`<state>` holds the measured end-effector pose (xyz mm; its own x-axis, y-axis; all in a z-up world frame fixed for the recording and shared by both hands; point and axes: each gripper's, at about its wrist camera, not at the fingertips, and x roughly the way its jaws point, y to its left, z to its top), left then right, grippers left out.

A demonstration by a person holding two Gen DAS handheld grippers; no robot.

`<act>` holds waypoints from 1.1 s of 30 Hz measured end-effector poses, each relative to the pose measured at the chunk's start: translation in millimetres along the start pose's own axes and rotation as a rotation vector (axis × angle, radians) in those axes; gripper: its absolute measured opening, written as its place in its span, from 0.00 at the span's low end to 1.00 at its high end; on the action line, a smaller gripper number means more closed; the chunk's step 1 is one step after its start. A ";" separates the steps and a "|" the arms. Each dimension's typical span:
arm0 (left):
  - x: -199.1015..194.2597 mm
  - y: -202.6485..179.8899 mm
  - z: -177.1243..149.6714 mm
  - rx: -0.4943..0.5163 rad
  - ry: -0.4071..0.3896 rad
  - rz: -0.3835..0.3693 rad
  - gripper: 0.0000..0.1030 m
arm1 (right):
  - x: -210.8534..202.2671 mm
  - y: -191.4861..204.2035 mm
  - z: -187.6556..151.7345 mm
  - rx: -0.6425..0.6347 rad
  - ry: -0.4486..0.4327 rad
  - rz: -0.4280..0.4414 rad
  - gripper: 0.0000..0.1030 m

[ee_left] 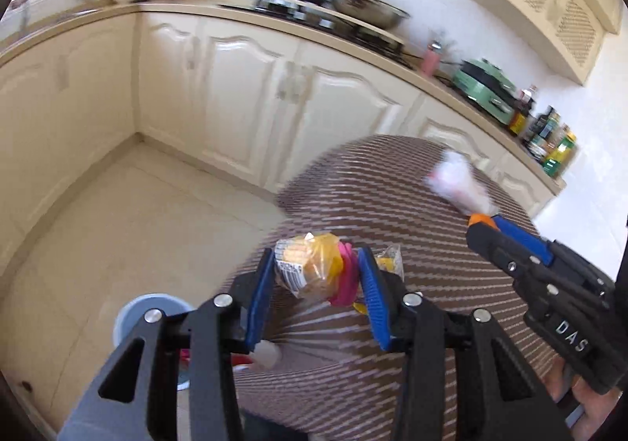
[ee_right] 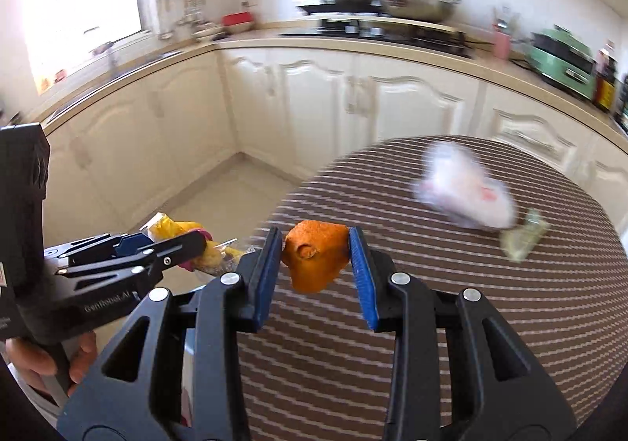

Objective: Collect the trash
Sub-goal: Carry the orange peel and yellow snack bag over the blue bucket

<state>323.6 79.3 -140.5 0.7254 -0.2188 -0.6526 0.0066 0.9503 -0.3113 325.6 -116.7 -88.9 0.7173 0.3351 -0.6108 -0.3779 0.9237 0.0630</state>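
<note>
Left gripper clamped on yellow wrapper, right gripper clamped on orange peel, white bag on table at 1 o'clock, bin at 8 o'clock.

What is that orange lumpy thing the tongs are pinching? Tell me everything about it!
The orange peel piece looks like a chunk of citrus rind: bright orange, bumpy skin, curled into a rough cup with a small round stem dimple facing the camera. The right tongs hold it, the blue pads pressing on both its sides. It hangs in the air above the brown striped tablecloth, touching nothing but the pads. Only its outer skin shows; its inside is hidden.
</note>
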 end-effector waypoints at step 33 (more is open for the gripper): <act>111.1 309.8 -119.3 -0.359 0.227 0.306 0.45 | 270.8 215.6 -143.6 0.002 0.433 0.165 0.34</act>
<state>324.1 323.0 -391.8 0.4898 -0.0235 -0.8715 -0.4473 0.8513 -0.2744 354.3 146.5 -354.1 0.3367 0.3696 -0.8660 -0.4649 0.8651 0.1885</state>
